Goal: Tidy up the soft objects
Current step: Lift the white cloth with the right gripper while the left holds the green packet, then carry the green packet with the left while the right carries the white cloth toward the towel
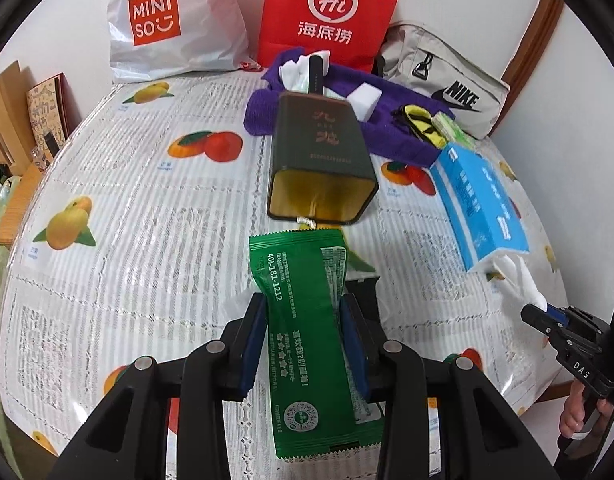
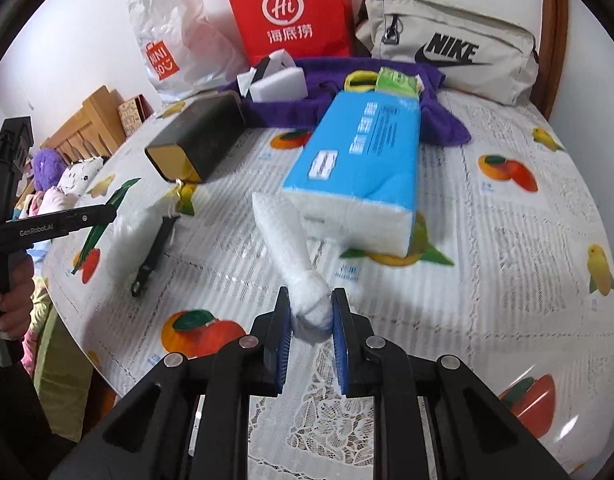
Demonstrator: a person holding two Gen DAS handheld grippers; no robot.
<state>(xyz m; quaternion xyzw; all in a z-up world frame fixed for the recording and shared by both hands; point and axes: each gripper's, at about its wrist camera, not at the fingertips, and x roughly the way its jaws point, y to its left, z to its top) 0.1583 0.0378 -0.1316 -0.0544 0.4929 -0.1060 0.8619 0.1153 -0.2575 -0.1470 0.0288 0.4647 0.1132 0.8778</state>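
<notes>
My left gripper (image 1: 303, 320) is shut on a green foil packet (image 1: 303, 332), held above the table just in front of the open mouth of a dark green tin (image 1: 321, 160) lying on its side. My right gripper (image 2: 310, 316) is shut on a twisted white tissue (image 2: 291, 248) drawn out of the blue tissue pack (image 2: 359, 160) lying on the table. The right gripper also shows at the right edge of the left wrist view (image 1: 547, 314). The tin also shows in the right wrist view (image 2: 199, 140).
A purple towel (image 1: 391, 128) at the back holds a white sponge (image 1: 367, 98), a yellow-black item (image 1: 419, 122) and a small green pack (image 1: 451, 126). Behind stand a Miniso bag (image 1: 167, 24), a red paper bag (image 1: 327, 16) and a Nike pouch (image 1: 447, 80). A black strap (image 2: 155, 252) lies on the table.
</notes>
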